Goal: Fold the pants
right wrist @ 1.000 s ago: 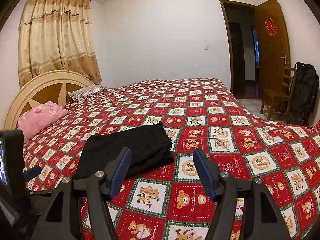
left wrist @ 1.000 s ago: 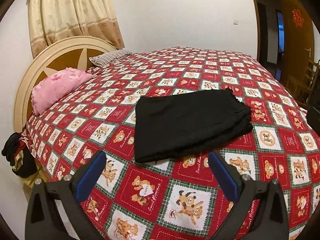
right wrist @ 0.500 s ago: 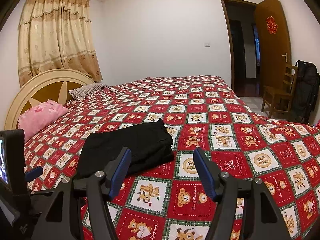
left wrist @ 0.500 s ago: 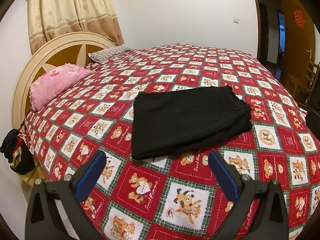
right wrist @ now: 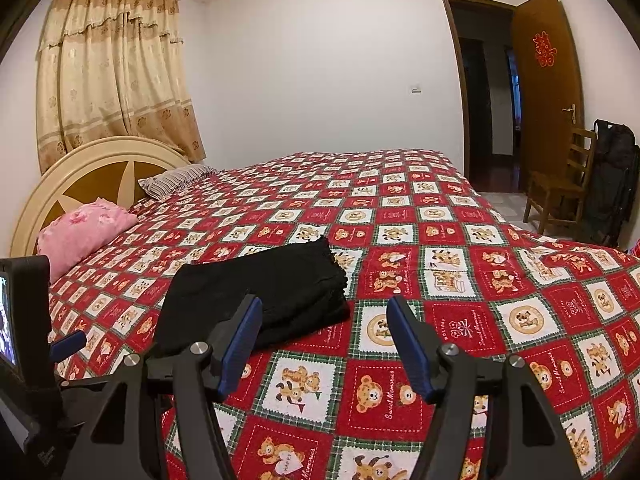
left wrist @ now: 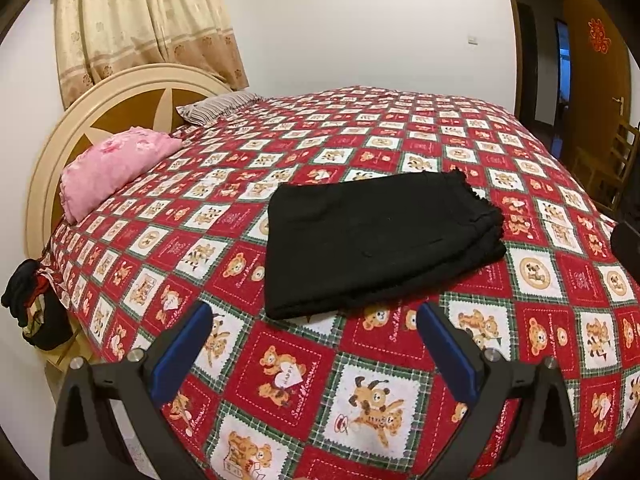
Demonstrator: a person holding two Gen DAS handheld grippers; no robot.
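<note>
The black pants (left wrist: 376,240) lie folded into a flat rectangular stack on the red bear-patterned bedspread (left wrist: 360,380). My left gripper (left wrist: 316,316) hangs just short of the stack's near edge, open, with nothing between its blue pads. In the right wrist view the pants (right wrist: 260,296) sit ahead and to the left. My right gripper (right wrist: 324,312) is open above the bedspread (right wrist: 440,280), its left finger overlapping the stack in the picture, and it holds nothing. The left gripper's body (right wrist: 28,340) shows at the left edge of that view.
A pink pillow (left wrist: 112,168) and a striped pillow (left wrist: 216,108) lie by the round headboard (left wrist: 100,96). Dark clothes (left wrist: 32,308) hang at the bed's left side. A wooden chair (right wrist: 560,188) and a black bag (right wrist: 616,176) stand by the open door (right wrist: 548,92).
The left wrist view has shifted a little, so the pants and the headboard sit slightly higher and nearer the middle. Both grippers stay open and the pants lie still.
</note>
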